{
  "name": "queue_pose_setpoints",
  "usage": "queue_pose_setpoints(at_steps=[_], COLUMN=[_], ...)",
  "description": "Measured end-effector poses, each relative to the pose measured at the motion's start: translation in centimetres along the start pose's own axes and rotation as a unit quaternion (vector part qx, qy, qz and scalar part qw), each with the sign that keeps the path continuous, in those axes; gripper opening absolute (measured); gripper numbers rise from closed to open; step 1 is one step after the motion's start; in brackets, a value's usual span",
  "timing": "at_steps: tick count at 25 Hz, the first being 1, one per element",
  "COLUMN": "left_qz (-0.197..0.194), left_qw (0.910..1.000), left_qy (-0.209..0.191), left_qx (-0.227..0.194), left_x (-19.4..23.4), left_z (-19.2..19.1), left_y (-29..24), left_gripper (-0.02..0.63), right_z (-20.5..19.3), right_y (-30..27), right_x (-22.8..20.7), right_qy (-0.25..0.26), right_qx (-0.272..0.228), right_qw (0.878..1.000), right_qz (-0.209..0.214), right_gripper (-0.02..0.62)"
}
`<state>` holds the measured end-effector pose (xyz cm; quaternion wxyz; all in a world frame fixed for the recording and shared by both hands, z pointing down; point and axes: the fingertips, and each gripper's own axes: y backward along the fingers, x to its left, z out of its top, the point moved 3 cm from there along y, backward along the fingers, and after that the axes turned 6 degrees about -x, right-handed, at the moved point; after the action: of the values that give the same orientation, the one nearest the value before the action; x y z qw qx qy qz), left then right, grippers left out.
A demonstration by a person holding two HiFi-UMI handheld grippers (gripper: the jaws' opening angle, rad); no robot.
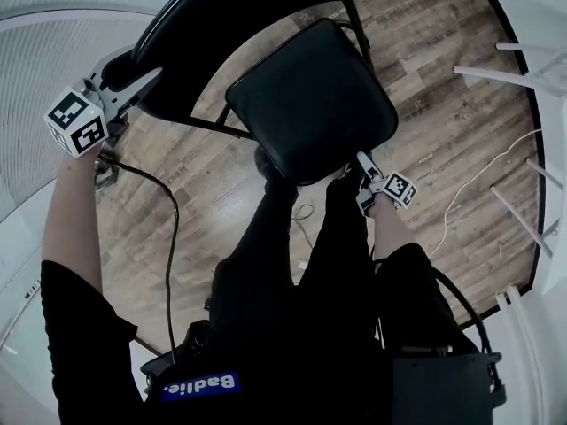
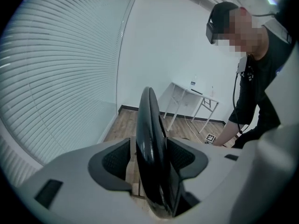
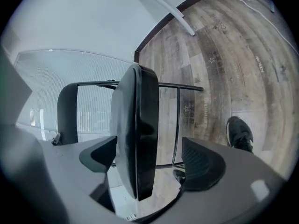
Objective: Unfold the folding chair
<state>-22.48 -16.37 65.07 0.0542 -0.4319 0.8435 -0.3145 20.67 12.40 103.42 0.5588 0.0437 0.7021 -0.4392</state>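
Nearest us, our right gripper (image 1: 364,163) sits at the front edge of the folding chair's (image 1: 266,69) seat (image 1: 310,100). Its jaws stand apart with the seat edge (image 3: 135,139) between them, and there is clear space on one side. A shoe (image 3: 239,132) shows on the wooden floor (image 1: 425,69) below. Farther out, our left gripper (image 1: 142,80) straddles the rim of the backrest (image 2: 150,148). Its jaws are also spread, though one pad lies so close that we cannot quite say whether it touches. The chair stands on the floor just before our legs, and a white table (image 2: 191,90) waits by the far wall.
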Motion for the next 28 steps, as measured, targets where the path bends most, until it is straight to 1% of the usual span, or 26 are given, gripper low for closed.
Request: queue_pose_setpoints(at_steps=[4, 6, 8, 12, 15, 18, 20, 22, 24, 26, 28], left_qz=[0.011, 0.023, 0.04, 0.08, 0.108, 0.122, 0.119, 0.108, 0.095, 0.08, 0.061], left_qw=[0.9999, 0.9997, 0.9991, 0.9958, 0.9917, 0.9878, 0.9846, 0.9804, 0.9778, 0.9783, 0.9808], left_qy=[0.001, 0.004, 0.01, 0.043, 0.068, 0.089, 0.112, 0.143, 0.161, 0.165, 0.16], left_qx=[-0.003, -0.002, -0.008, -0.012, -0.013, -0.037, -0.06, -0.082, -0.094, -0.097, -0.094], left_x=[-0.4, -1.0, -1.3, -2.1, -3.0, -4.5, -6.0, -7.9, -9.8, -11.5, -13.4], left_z=[0.8, 1.3, 1.6, 1.5, 1.0, 1.2, 1.3, 1.3, 1.3, 1.5, 1.8], left_y=[2.3, 3.2, 3.6, 5.8, 7.7, 9.4, 10.8, 12.0, 12.8, 13.0, 12.6], left_gripper=[0.229, 0.229, 0.235, 0.235, 0.235, 0.235, 0.235, 0.235, 0.235, 0.235, 0.235], right_z=[-0.8, -1.5, -1.4, -1.6, -1.4, -0.9, -1.1, -1.7, -1.8, -1.7, -1.4], right_y=[3.7, 5.0, 5.7, 7.3, 8.6, 10.3, 11.7, 13.2, 14.5, 15.6, 16.4], right_x=[3.2, 5.8, 8.8, 15.9, 20.5, 23.8, 25.6, 27.3, 29.5, 31.7, 33.7], right_qy=[0.016, 0.031, 0.048, 0.068, 0.097, 0.123, 0.132, 0.134, 0.14, 0.151, 0.163], right_qx=[0.022, 0.039, 0.05, 0.064, 0.074, 0.079, 0.078, 0.075, 0.073, 0.07, 0.067], right_qw=[1.0, 0.999, 0.997, 0.994, 0.99, 0.986, 0.985, 0.985, 0.983, 0.981, 0.978], right_qz=[0.009, 0.019, 0.03, 0.059, 0.077, 0.083, 0.083, 0.084, 0.092, 0.104, 0.114], right_gripper=[0.41, 0.41, 0.41, 0.409, 0.408, 0.408, 0.408, 0.408, 0.408, 0.408, 0.408])
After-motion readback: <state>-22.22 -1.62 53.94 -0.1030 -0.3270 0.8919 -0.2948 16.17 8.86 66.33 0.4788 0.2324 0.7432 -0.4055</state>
